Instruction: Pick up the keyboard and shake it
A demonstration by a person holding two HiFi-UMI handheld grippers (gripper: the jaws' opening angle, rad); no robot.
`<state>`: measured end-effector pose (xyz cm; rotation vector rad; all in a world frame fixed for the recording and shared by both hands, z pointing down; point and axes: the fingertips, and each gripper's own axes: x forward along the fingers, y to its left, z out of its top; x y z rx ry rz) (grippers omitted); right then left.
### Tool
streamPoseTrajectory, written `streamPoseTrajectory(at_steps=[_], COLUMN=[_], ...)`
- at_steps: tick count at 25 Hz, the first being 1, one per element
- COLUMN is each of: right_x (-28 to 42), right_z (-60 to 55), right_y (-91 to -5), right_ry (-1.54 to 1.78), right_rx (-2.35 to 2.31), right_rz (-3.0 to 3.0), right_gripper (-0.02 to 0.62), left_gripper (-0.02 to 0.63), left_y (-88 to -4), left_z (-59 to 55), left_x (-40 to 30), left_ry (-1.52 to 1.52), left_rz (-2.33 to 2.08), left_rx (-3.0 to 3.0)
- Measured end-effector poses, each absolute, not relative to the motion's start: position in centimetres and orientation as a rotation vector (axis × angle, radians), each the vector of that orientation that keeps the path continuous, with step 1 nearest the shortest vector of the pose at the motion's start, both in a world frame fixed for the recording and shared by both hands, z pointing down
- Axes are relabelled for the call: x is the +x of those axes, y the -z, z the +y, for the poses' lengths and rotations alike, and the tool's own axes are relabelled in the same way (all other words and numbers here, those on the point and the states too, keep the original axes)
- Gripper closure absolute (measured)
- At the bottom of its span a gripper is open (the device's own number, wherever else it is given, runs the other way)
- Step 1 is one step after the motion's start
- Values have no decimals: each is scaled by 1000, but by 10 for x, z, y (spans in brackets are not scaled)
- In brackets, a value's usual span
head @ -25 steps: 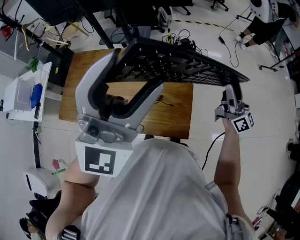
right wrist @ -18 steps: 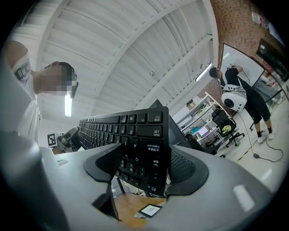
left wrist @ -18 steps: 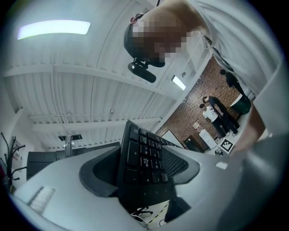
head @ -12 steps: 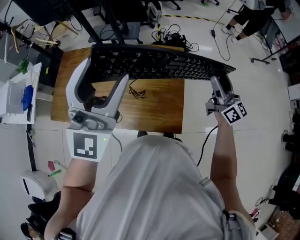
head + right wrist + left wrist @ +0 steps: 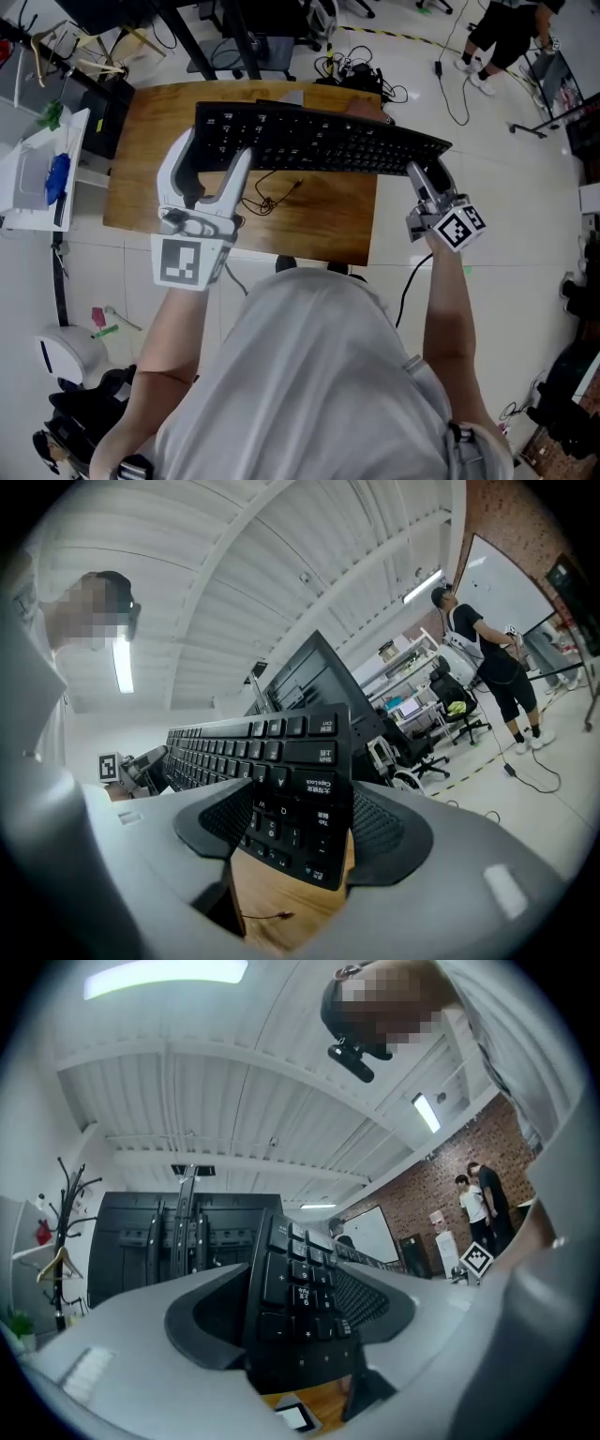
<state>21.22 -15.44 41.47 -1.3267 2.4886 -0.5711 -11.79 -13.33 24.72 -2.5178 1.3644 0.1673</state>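
A black full-size keyboard [image 5: 319, 141] hangs level above the wooden table [image 5: 328, 225], keys facing up. My left gripper [image 5: 217, 152] is shut on its left end, and my right gripper [image 5: 419, 171] is shut on its right end. In the left gripper view the keyboard [image 5: 305, 1283] stands edge-on between the grey jaws of the left gripper [image 5: 300, 1326]. The right gripper view shows the keyboard [image 5: 281, 761] clamped at its corner by the right gripper [image 5: 300, 832], with the table's wood below it.
A thin dark cable [image 5: 274, 195] lies on the table under the keyboard. A white shelf unit [image 5: 37, 178] stands to the left. Loose cables [image 5: 361, 70] trail on the floor behind the table. A person [image 5: 506, 28] stands at the far right.
The keyboard, held at both ends, has dropped away from the head camera toward the table and levelled out. Both grippers went down with it.
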Motion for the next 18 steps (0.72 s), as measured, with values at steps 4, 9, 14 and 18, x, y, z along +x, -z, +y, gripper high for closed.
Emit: streamPoseTrajectory(at_steps=[4, 9, 14, 18], right_x=[207, 206, 207, 196], right_z=[-153, -146, -137, -131], right_y=[-456, -498, -531, -561], right_ry=[701, 884, 1026, 1182], right_rx=[-1351, -1368, -1418, -1433], right_rz=[2548, 2579, 2601, 2630], right_gripper=[288, 288, 290, 288], left_gripper=[327, 327, 327, 327], left_y=[-301, -352, -399, -436], left_z=[-138, -142, -148, -146], left_x=[-133, -135, -139, -153], left_ry=[-99, -44, 13, 62], left_rz=[1488, 1568, 1650, 1720], left_rx=[-2611, -2708, -2804, -2855])
